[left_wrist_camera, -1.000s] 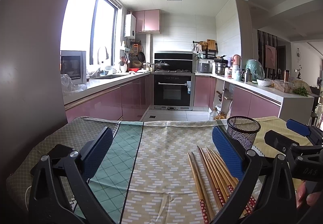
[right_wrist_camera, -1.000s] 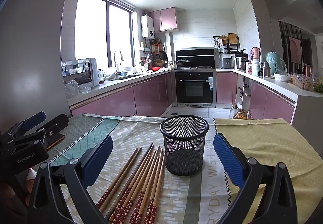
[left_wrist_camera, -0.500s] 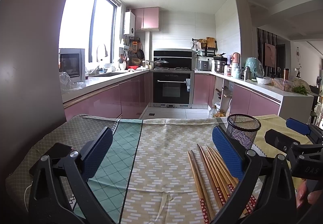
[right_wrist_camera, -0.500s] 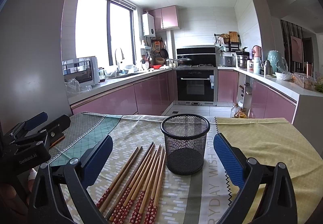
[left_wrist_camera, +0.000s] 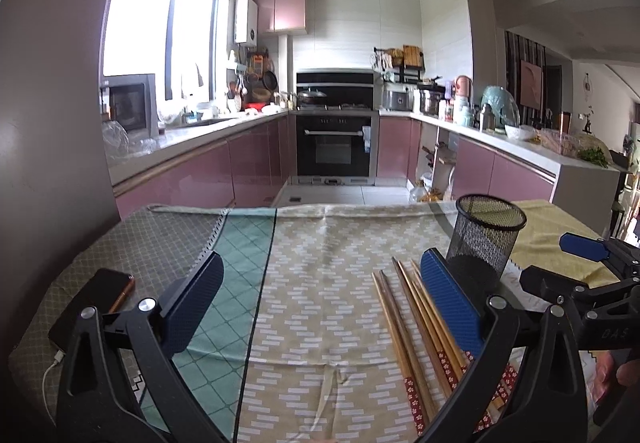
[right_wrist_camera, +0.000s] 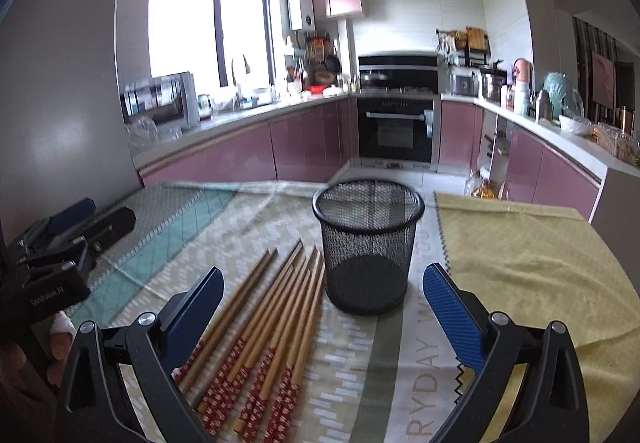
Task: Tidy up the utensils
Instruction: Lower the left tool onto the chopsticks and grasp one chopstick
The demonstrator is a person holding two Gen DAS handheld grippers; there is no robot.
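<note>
Several wooden chopsticks (right_wrist_camera: 272,315) with red patterned ends lie side by side on the tablecloth, left of a black mesh cup (right_wrist_camera: 368,243) that stands upright and holds nothing. My right gripper (right_wrist_camera: 320,307) hovers open above the chopsticks and just before the cup. In the left wrist view the chopsticks (left_wrist_camera: 416,319) lie at lower right beside the cup (left_wrist_camera: 484,239). My left gripper (left_wrist_camera: 320,299) is open over bare cloth, its right finger above the chopsticks. Each gripper shows in the other's view: the right gripper (left_wrist_camera: 588,267) and the left gripper (right_wrist_camera: 64,235).
A dark phone (left_wrist_camera: 92,303) with a cable lies at the table's left edge. A yellow cloth (right_wrist_camera: 528,263) covers the right part of the table. Beyond the far table edge (left_wrist_camera: 328,209) is a kitchen with pink cabinets and an oven.
The right gripper has moved forward and dipped toward the cup and chopsticks, which now look nearer. The left gripper has hardly moved. Both stay open.
</note>
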